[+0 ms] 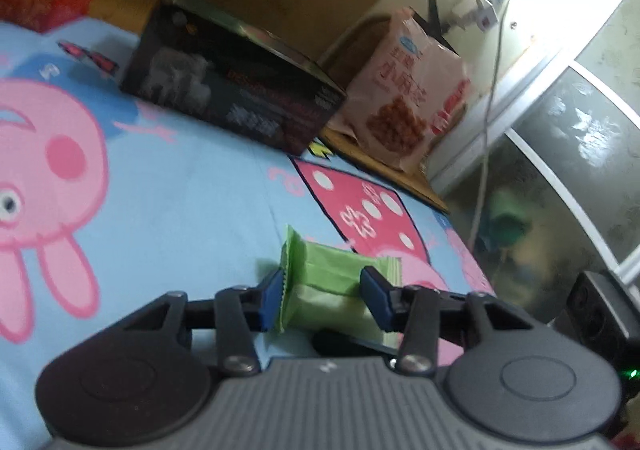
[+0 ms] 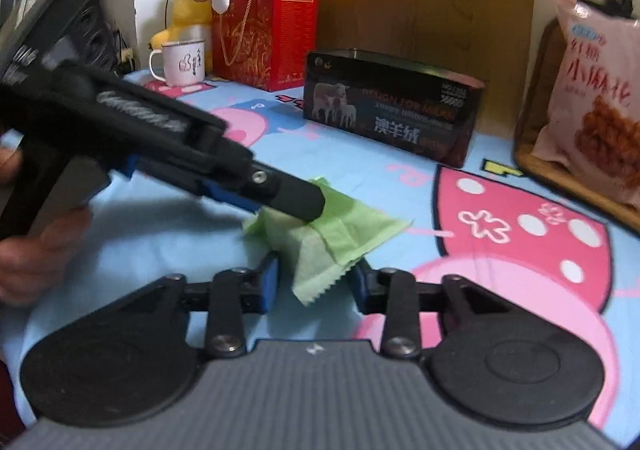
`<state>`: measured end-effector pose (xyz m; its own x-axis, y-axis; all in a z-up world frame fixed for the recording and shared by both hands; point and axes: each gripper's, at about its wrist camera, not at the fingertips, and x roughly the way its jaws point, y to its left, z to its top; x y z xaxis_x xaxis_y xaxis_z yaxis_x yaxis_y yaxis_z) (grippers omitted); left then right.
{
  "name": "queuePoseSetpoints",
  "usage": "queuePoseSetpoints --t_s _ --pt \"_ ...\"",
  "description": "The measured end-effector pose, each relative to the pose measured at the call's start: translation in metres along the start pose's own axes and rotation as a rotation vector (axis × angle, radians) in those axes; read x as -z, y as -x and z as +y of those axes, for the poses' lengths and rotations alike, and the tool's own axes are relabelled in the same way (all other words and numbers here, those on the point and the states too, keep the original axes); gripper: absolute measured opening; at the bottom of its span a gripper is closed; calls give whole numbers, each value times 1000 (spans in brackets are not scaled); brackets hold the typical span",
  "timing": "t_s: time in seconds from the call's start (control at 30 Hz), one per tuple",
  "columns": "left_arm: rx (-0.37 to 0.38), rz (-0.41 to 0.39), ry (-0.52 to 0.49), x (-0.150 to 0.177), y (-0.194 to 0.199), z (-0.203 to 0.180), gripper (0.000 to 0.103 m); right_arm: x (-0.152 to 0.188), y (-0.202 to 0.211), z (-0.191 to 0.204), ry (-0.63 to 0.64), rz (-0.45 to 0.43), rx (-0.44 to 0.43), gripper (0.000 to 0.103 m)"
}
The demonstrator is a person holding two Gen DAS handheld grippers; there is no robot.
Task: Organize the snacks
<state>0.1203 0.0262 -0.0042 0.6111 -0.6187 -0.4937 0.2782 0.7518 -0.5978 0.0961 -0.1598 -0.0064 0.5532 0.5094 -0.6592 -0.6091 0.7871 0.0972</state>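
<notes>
A green snack packet [image 1: 324, 282] [image 2: 320, 246] lies low over the blue cartoon cloth [image 1: 192, 186] [image 2: 400, 186]. In the left wrist view my left gripper [image 1: 325, 292] is shut on it, one blue pad on the crimped edge and the other on the body. The right wrist view shows the left gripper [image 2: 298, 204] coming in from the left and clamping the packet's far end. My right gripper [image 2: 315, 280] is shut on the near end, with a blue pad against each side. I cannot tell whether the packet touches the cloth.
A dark box with sheep pictures [image 1: 232, 90] [image 2: 392, 106] stands behind the packet. A pink snack bag [image 1: 404, 90] [image 2: 596, 98] leans in a wooden tray [image 2: 532, 158] at the right. A red gift box [image 2: 264, 34], a mug [image 2: 182, 62] and plush toys [image 2: 188, 14] stand back left. A person's hand [image 2: 36, 250] holds the left gripper.
</notes>
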Motion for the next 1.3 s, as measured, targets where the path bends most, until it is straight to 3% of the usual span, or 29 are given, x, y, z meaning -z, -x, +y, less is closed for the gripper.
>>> queuePoseSetpoints --t_s 0.13,0.3,0.43,0.53,0.6,0.77,0.97,1.13,1.3 --pt "-6 -57 24 -26 9 1 42 -20 -6 -3 31 -46 -14 34" --pt "-29 -159 -21 -87 11 -3 42 -68 -19 -19 71 -155 -21 34" --pt "-104 -225 -58 -137 -8 4 44 -110 -55 -39 73 -210 -15 34" --pt "-204 -247 -60 -162 -30 20 47 -126 -93 -44 111 -217 31 37" --pt "-245 -236 -39 -169 -41 30 47 -122 -113 -35 176 -206 88 51" --pt "-226 -253 -42 -155 -36 29 47 -104 -90 -21 190 -279 107 59" --pt "-195 -275 -21 -123 -7 14 48 -74 -58 -25 91 -222 39 59" --pt "-292 -228 -104 -78 4 -13 57 -40 -32 -32 -50 -161 36 59" --pt "-384 -160 -162 -33 1 -30 72 -17 -7 -46 -204 -160 85 59"
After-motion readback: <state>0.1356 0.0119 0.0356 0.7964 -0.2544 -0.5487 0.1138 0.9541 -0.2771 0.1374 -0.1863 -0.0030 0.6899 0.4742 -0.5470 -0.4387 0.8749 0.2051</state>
